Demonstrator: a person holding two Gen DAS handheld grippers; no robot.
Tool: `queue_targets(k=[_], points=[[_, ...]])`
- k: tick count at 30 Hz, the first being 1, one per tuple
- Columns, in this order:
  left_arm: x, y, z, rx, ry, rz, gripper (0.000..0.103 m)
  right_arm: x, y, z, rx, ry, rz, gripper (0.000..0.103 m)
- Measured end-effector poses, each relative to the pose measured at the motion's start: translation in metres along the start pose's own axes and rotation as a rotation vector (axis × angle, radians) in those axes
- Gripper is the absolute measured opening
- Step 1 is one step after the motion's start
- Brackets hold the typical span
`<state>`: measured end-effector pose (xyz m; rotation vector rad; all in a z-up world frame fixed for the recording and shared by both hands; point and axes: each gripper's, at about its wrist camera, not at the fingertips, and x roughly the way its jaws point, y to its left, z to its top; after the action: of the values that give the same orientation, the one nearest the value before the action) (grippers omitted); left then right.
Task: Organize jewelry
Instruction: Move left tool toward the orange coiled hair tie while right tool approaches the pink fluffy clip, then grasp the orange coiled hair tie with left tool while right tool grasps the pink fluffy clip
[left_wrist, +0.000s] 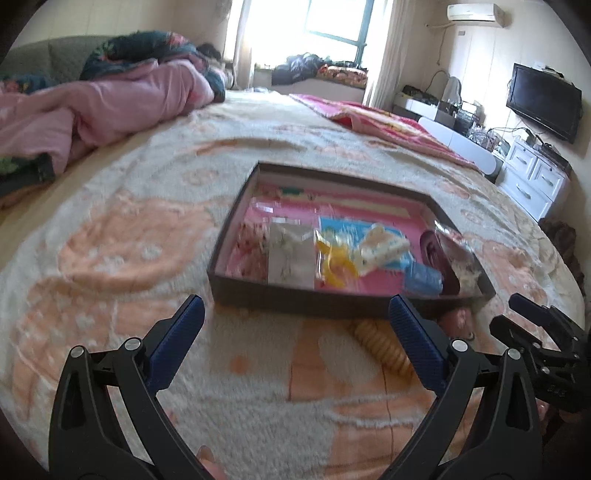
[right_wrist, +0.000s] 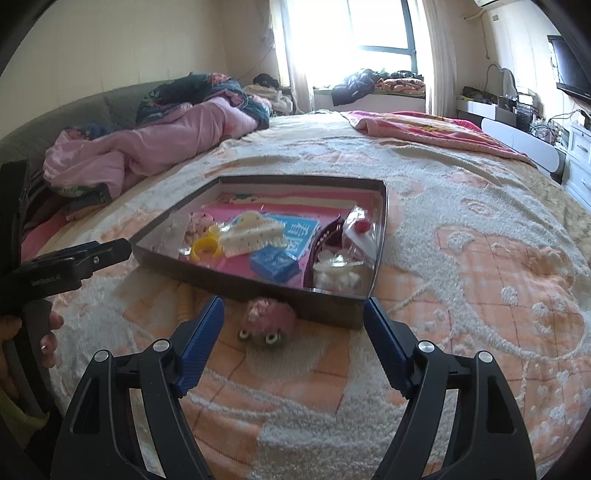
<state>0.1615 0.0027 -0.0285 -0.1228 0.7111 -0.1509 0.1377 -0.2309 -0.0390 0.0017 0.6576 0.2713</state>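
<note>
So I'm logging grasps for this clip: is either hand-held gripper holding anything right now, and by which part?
Nothing is held. The left hand-held gripper and right hand-held gripper both stand open, with only the blanket between their jaws.

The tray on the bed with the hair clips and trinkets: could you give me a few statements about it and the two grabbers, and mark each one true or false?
1. The tray sits on a patterned bedspread. True.
2. The white hair claw lies outside the tray. False: it lies inside, beside a yellow clip.
3. A pink fuzzy hair tie lies on the bedspread just in front of the tray. True.
4. The right gripper is clamped on the blue box. False: its jaws stand open and empty; the box lies in the tray.
5. The left gripper holds nothing. True.
</note>
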Motion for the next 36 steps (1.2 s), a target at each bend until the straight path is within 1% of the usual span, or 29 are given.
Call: queue_targets(k=[4, 5, 6, 7, 9, 10, 11, 12, 13, 14, 15, 16, 17, 18, 19, 23, 25, 27, 29, 31, 32, 33, 36], points=[[0.005, -0.001, -0.009, -0.031, 0.049, -0.044, 0.091, 0.008, 0.004, -0.005, -0.020, 0.023, 0.007, 0.075], [0.007, -0.002, -0.012, -0.035, 0.064, -0.057, 0.089, 0.010, 0.004, -0.005, -0.022, 0.031, 0.012, 0.075], [0.009, -0.004, -0.015, -0.033, 0.081, -0.070, 0.083, 0.014, 0.005, -0.006, -0.019, 0.041, 0.027, 0.074], [0.012, -0.006, -0.017, -0.032, 0.094, -0.080, 0.080, 0.016, 0.005, -0.006, -0.014, 0.047, 0.037, 0.074], [0.017, -0.008, -0.020, -0.034, 0.116, -0.097, 0.064, 0.022, 0.006, -0.005, -0.004, 0.064, 0.055, 0.067], [0.020, -0.010, -0.022, -0.037, 0.130, -0.108, 0.060, 0.026, 0.006, -0.005, 0.003, 0.077, 0.067, 0.066], [0.023, -0.011, -0.023, -0.044, 0.143, -0.122, 0.054, 0.031, 0.006, -0.004, 0.008, 0.089, 0.073, 0.065], [0.026, -0.011, -0.024, -0.054, 0.156, -0.139, 0.049, 0.036, 0.006, -0.004, 0.014, 0.102, 0.078, 0.061], [0.028, -0.012, -0.024, -0.063, 0.164, -0.153, 0.047, 0.039, 0.005, -0.004, 0.021, 0.114, 0.083, 0.059], [0.030, -0.013, -0.024, -0.072, 0.173, -0.170, 0.044, 0.043, 0.005, -0.004, 0.028, 0.125, 0.090, 0.054], [0.031, -0.014, -0.025, -0.076, 0.179, -0.183, 0.044, 0.046, 0.005, -0.005, 0.038, 0.141, 0.099, 0.046], [0.032, -0.017, -0.025, -0.078, 0.186, -0.200, 0.043, 0.048, 0.005, -0.006, 0.045, 0.152, 0.109, 0.041], [0.034, -0.018, -0.026, -0.081, 0.193, -0.214, 0.039, 0.050, 0.004, -0.007, 0.053, 0.163, 0.124, 0.035], [0.036, -0.020, -0.026, -0.088, 0.203, -0.232, 0.035, 0.050, 0.004, -0.007, 0.056, 0.166, 0.131, 0.033], [0.040, -0.022, -0.026, -0.096, 0.217, -0.250, 0.034, 0.049, 0.004, -0.007, 0.054, 0.168, 0.132, 0.032], [0.051, -0.031, -0.026, -0.103, 0.250, -0.255, 0.034, 0.041, 0.001, -0.007, 0.054, 0.160, 0.128, 0.031], [0.057, -0.033, -0.026, -0.123, 0.268, -0.266, 0.033, 0.037, -0.002, -0.005, 0.061, 0.154, 0.126, 0.030], [0.062, -0.038, -0.027, -0.118, 0.282, -0.252, 0.028, 0.032, -0.006, -0.003, 0.072, 0.142, 0.125, 0.030], [0.064, -0.040, -0.027, -0.107, 0.279, -0.232, 0.023, 0.026, -0.009, -0.001, 0.077, 0.126, 0.123, 0.030], [0.063, -0.044, -0.027, -0.078, 0.275, -0.216, 0.020, 0.022, -0.010, 0.001, 0.075, 0.116, 0.125, 0.029], [0.061, -0.046, -0.028, -0.058, 0.269, -0.205, 0.017, 0.019, -0.011, 0.002, 0.075, 0.108, 0.127, 0.029], [0.057, -0.048, -0.028, -0.041, 0.262, -0.202, 0.012, 0.018, -0.010, 0.003, 0.075, 0.104, 0.129, 0.029], [0.048, -0.052, -0.029, -0.004, 0.245, -0.207, 0.012, 0.014, -0.007, 0.005, 0.058, 0.092, 0.132, 0.029]])
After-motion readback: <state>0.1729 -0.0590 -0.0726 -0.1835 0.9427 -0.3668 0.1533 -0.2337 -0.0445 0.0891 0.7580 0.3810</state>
